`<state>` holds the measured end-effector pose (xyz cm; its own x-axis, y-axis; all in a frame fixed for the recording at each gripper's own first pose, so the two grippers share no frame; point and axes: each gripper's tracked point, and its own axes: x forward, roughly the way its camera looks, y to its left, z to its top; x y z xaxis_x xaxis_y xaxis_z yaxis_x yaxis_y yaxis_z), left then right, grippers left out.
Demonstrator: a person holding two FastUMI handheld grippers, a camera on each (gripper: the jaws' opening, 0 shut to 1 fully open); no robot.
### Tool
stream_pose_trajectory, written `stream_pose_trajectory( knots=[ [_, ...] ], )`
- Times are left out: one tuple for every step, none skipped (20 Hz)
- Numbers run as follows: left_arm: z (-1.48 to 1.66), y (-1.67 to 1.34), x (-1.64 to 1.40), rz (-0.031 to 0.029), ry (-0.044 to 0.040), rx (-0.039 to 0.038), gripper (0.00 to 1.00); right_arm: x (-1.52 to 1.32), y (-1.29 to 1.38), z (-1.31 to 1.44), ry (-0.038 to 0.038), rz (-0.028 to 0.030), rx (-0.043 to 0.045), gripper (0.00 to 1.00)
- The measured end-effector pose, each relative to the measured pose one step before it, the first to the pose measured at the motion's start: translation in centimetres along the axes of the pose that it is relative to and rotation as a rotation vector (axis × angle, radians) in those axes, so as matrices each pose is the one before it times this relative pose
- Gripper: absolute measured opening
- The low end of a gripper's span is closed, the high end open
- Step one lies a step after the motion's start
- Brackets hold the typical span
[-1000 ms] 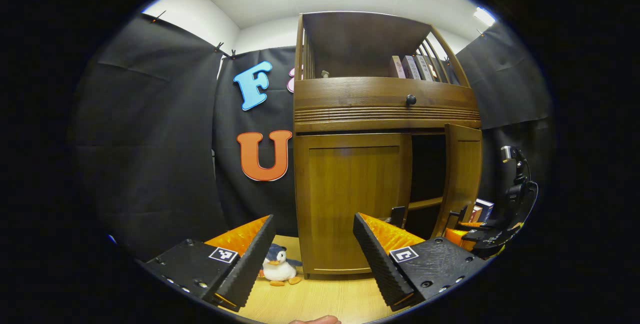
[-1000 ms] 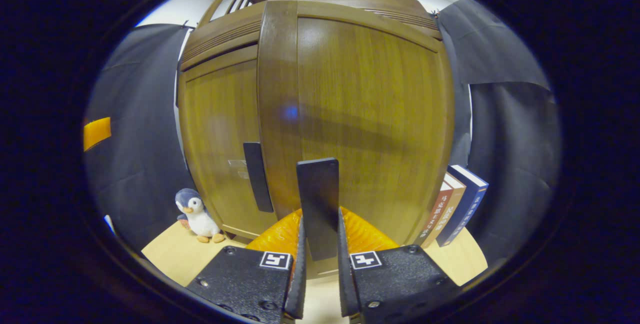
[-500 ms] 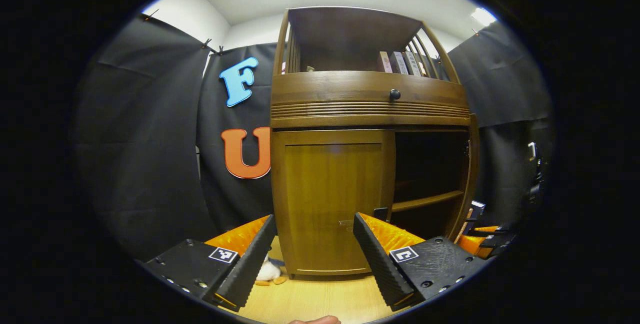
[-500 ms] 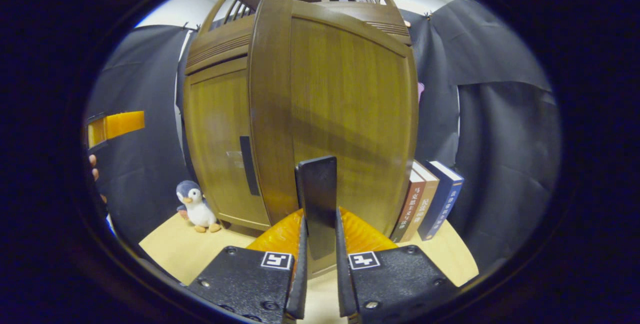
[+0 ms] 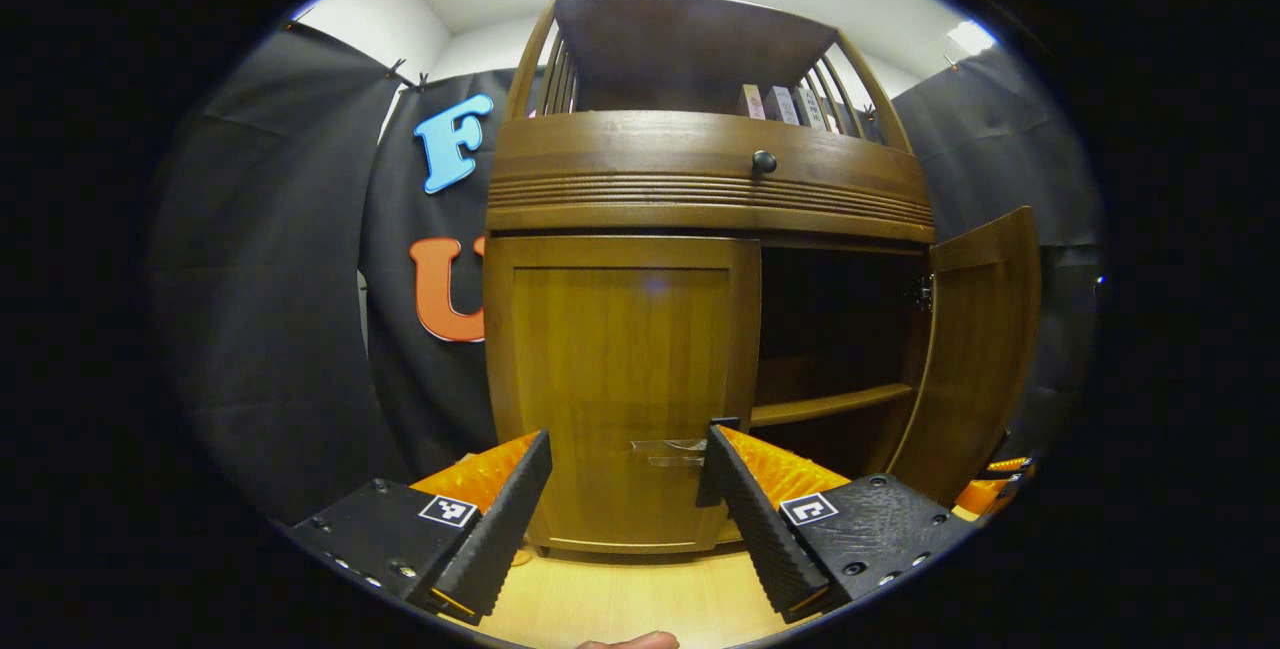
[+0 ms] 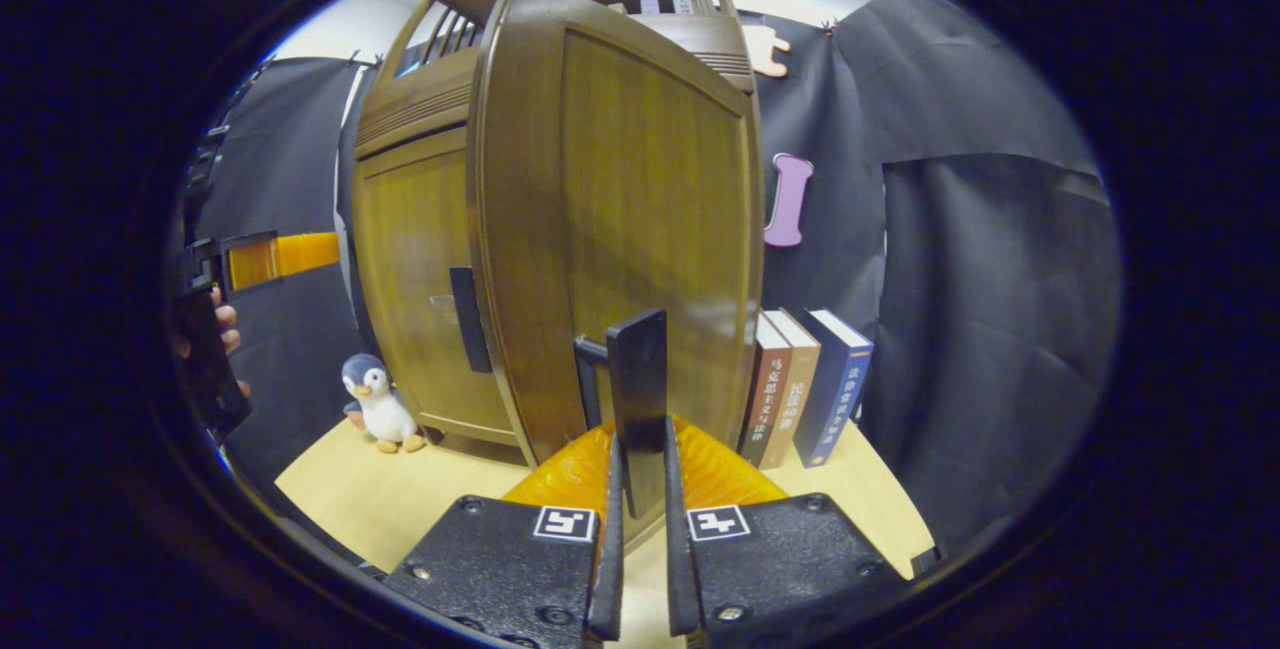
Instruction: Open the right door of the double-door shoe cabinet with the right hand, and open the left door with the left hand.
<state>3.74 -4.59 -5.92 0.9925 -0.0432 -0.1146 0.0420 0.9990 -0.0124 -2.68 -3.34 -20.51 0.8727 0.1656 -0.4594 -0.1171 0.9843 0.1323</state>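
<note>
Right hand-held gripper (image 6: 638, 569) clamping handle (image 6: 638, 409), right door (image 5: 975, 349) open

Left gripper (image 5: 625, 504): black textured blocks behind fingers (image 5: 500, 519), square black-white marker and screws on each, orange ribbed panels inside. Right gripper (image 6: 640, 549): same blocks, markers, screws, orange ribbing.

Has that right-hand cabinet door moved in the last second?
Yes. The right door has swung outward, away from the closed left door, exposing the shelf.
</note>
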Motion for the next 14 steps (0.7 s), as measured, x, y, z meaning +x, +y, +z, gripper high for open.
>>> stream_pose_trajectory(
  knots=[
    [-0.084, -0.354, 0.290, -0.00378, 0.00464, 0.00081, 0.94, -0.197, -0.503, -0.049, -0.00180, -0.01789, 0.00318, 0.20],
    [-0.020, -0.271, 0.397, 0.00103, 0.00277, 0.00435, 0.94, -0.314, -0.378, -0.018, -0.00072, -0.02070, -0.00414, 0.19],
    [-0.257, -0.057, 0.567, 0.00366, 0.00152, 0.00300, 0.94, -0.183, -0.492, -0.061, -0.00171, -0.01879, -0.01038, 0.18],
    [-0.155, -0.360, 0.370, -0.00481, 0.00222, -0.00090, 0.94, -0.102, -0.529, -0.083, 0.00040, -0.01879, -0.00670, 0.17],
    [-0.245, -0.502, 0.552, -0.00545, 0.00395, -0.00350, 0.94, -0.184, -0.656, 0.085, 0.00076, -0.02059, -0.00276, 0.17],
    [-0.096, -0.550, 0.257, -0.01281, 0.00592, -0.00473, 0.95, 0.062, -0.521, -0.140, 0.00178, -0.01834, 0.00499, 0.16],
    [-0.113, -0.569, 0.479, -0.01324, 0.00315, -0.00207, 0.95, -0.047, -0.702, -0.015, 0.00262, -0.01850, 0.00866, 0.15],
    [-0.209, -0.322, 0.393, -0.00139, 0.00178, 0.00111, 0.95, -0.034, -0.969, 0.015, 0.00073, -0.02285, 0.01398, 0.13],
    [-0.318, -0.148, 0.527, 0.00473, 0.00179, 0.00343, 0.95, 0.028, -0.783, 0.061, 0.00293, -0.02300, 0.01647, 0.13],
    [-0.297, -0.283, 0.478, 0.00411, 0.00895, -0.00354, 0.95, -0.020, -0.671, 0.027, 0.00393, -0.02024, 0.01545, 0.11],
    [-0.467, -0.384, 0.684, -0.00932, 0.01482, -0.00749, 0.95, -0.051, -0.579, 0.125, 0.00531, -0.01350, 0.01541, 0.11],
    [-0.580, -0.404, 0.555, -0.01059, 0.01581, -0.01098, 0.95, 0.070, -0.315, 0.021, 0.00238, -0.00897, 0.01365, 0.10],
    [-0.385, -0.297, 0.439, -0.00913, 0.01364, -0.01076, 0.95, -0.116, -0.344, 0.083, -0.00035, -0.00523, 0.01036, 0.08],
    [-0.311, -0.220, 0.415, -0.00345, 0.00886, -0.01055, 0.95, 0.008, -0.377, -0.136, 0.00082, -0.00711, 0.00502, 0.06]
  ],
)
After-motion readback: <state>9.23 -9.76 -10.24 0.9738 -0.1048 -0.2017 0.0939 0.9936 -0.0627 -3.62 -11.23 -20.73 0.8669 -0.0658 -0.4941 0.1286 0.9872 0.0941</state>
